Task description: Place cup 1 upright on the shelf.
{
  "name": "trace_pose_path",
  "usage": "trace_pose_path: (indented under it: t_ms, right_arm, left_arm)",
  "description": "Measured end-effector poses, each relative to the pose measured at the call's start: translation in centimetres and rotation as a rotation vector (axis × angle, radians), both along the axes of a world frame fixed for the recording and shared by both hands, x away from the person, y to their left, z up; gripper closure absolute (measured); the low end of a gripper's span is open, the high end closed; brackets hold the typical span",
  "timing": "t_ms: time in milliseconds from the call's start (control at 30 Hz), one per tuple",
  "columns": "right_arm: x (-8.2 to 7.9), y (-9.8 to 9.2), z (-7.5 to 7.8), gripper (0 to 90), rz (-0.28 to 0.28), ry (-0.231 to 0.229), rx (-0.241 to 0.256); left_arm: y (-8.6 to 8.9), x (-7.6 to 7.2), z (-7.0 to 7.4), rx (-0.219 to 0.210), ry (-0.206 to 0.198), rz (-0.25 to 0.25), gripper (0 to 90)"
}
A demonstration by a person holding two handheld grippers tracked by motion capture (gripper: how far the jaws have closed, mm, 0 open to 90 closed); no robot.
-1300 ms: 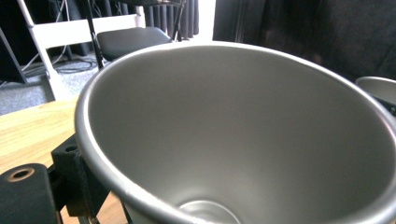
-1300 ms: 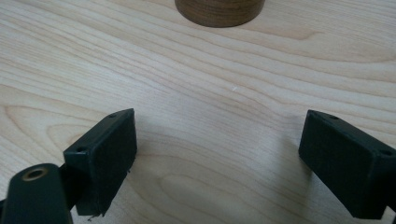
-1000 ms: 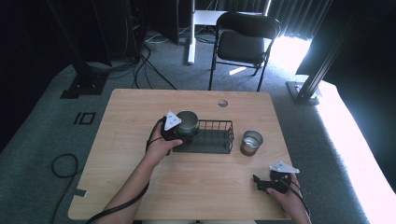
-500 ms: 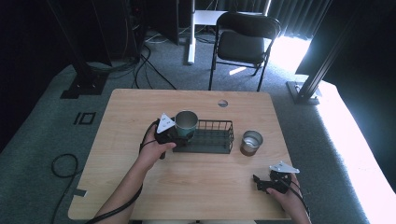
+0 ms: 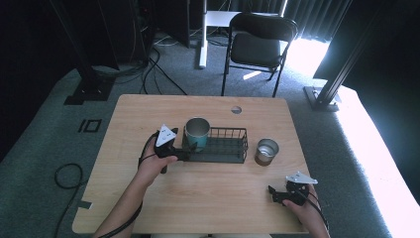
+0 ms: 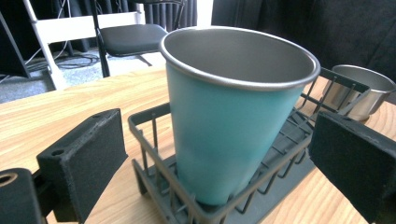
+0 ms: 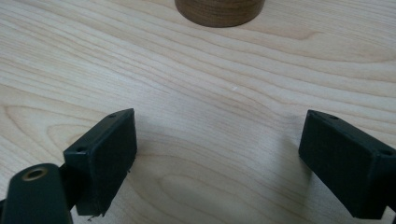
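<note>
At the basket's left end, my left claw gapes around the teal cup; next, squeeze. Right claw idles, spread wide.

A teal metal cup with a bare steel rim and inside stands upright and empty in the left end of a dark wire rectangular basket, which lies near the middle of the light wooden table. A second, shorter bare steel cup stands upright on the tabletop just beside the basket's right end.
</note>
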State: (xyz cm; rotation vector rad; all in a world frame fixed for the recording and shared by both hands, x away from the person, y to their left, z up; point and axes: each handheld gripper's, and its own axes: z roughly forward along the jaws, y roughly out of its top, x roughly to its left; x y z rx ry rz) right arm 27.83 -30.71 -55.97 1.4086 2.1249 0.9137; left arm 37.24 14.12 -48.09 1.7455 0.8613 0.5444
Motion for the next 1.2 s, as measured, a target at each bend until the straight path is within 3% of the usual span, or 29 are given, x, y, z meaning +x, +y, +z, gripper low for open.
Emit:
trace_pose_path:
  t_ms: [800, 1200]
  right_arm:
    - [0.0, 0.0, 0.0, 10.9, 0.000, 0.000, 0.000]
    - [0.0, 0.0, 0.0, 11.0, 0.000, -0.001, -0.001]
  left_arm:
    - [5.0, -2.6, -1.5, 0.013, 0.032, 0.066, 4.5]
    - [7.8, -4.0, -3.8, 0.018, 0.083, 0.123, 4.5]
